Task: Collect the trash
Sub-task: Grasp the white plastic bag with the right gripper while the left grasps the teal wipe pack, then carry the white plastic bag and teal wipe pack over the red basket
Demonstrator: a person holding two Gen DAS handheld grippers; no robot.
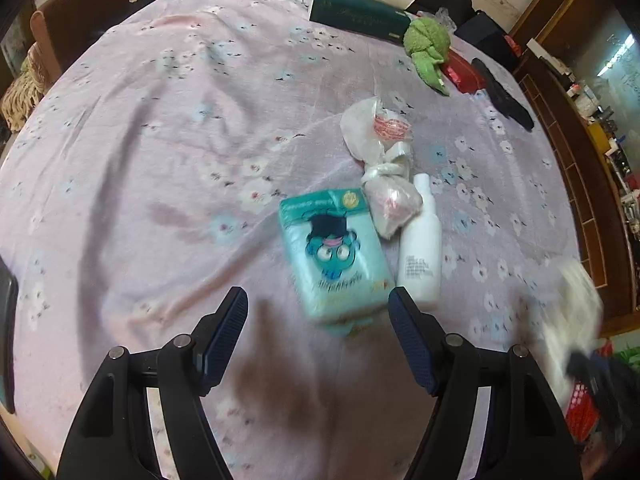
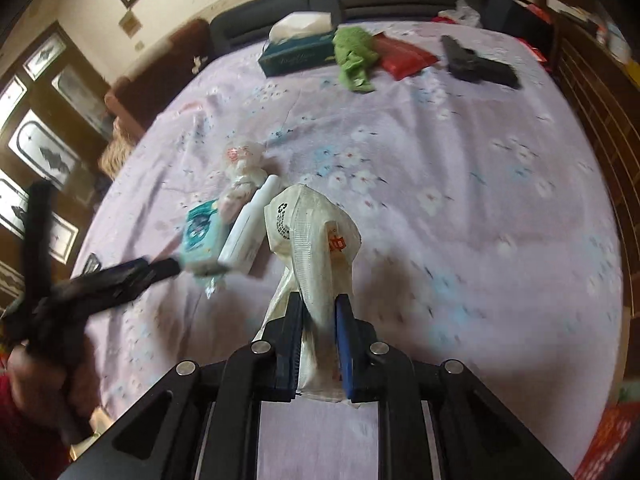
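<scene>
On the pink flowered bedsheet (image 1: pixel 160 140) a teal tissue pack (image 1: pixel 336 248) lies beside a white bottle (image 1: pixel 422 248) and a knotted clear plastic bag (image 1: pixel 380 140). My left gripper (image 1: pixel 318 296) hangs open just above the near end of the tissue pack, with its fingers on either side and not touching it. My right gripper (image 2: pixel 319 298) is shut on a crumpled white plastic bag (image 2: pixel 312 232) that sticks up past its fingertips. The right wrist view also shows the tissue pack (image 2: pixel 200 232), the bottle (image 2: pixel 250 228) and the blurred left gripper (image 2: pixel 120 276).
At the far end of the bed lie a dark green tissue box (image 1: pixel 360 16), a green plush cloth (image 1: pixel 426 48), a red packet (image 1: pixel 464 72) and a black object (image 1: pixel 504 96). A wooden rail (image 1: pixel 568 152) runs along the right side. A red basket (image 1: pixel 584 412) sits low right.
</scene>
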